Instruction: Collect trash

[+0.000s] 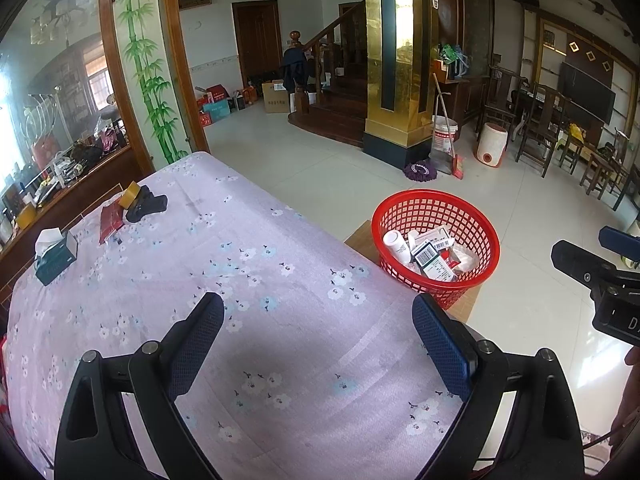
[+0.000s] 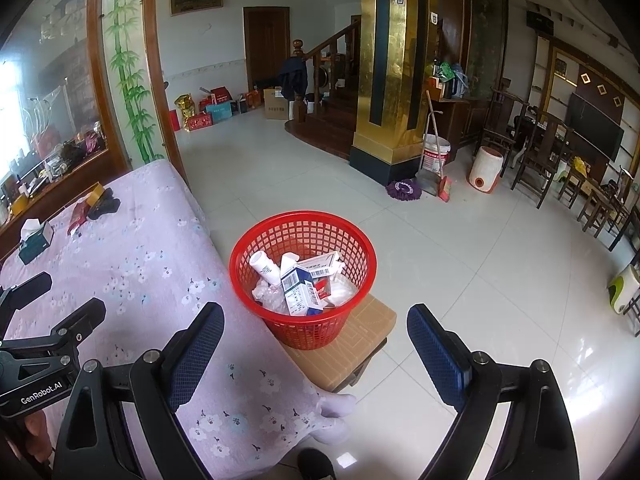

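A red mesh basket (image 1: 472, 216) (image 2: 248, 240) stands on a low wooden stool (image 2: 376, 322) beside the table. Inside lie a white bottle (image 2: 264, 266), a blue-and-white carton (image 2: 298, 290), other boxes and crumpled wrappers. My left gripper (image 1: 318, 320) hovers open over the lilac flowered tablecloth (image 1: 200, 280), nothing between its fingers. My right gripper (image 2: 316, 330) is open too, held just in front of the basket, empty. Each gripper shows at the edge of the other's view: the right gripper (image 1: 592, 264) and the left gripper (image 2: 60, 308).
At the table's far end lie a tissue box (image 1: 54, 256), a red packet (image 1: 110, 222), a tape roll (image 1: 131, 194) and a black object (image 1: 148, 206). Beyond on the tiled floor are a gold pillar (image 1: 396, 60), a bucket with broom (image 1: 444, 134), chairs (image 1: 540, 128) and a staircase.
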